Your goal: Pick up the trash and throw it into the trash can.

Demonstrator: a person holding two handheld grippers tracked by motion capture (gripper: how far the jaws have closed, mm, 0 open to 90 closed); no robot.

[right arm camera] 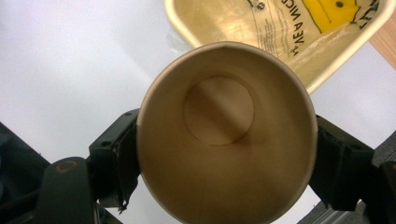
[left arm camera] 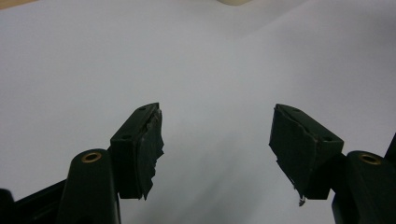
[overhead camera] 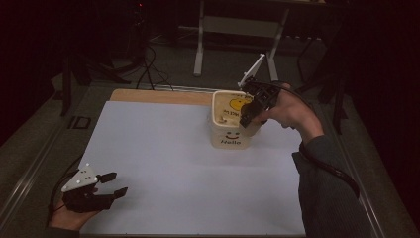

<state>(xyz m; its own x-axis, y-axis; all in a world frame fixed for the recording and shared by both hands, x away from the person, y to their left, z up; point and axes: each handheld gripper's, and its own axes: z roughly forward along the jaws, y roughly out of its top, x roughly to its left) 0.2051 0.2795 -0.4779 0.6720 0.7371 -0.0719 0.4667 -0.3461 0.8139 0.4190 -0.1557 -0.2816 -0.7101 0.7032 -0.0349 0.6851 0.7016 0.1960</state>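
A white sheet (overhead camera: pixel 163 163) covers most of the desk (overhead camera: pixel 158 95), leaving a strip of bare wood along the far edge. Beyond the desk, on the dim floor, black cables (overhead camera: pixel 148 69) trail past a pale metal stand (overhead camera: pixel 237 25) with two upright legs and a crossbar.

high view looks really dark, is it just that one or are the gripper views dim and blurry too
High view: dim, room black, only the white sheet and bin stand out. Left gripper view: brighter, evenly lit, jaws sharp, soft shadow under them. Right gripper view: paper cup close and slightly soft, warm tint, no glare.
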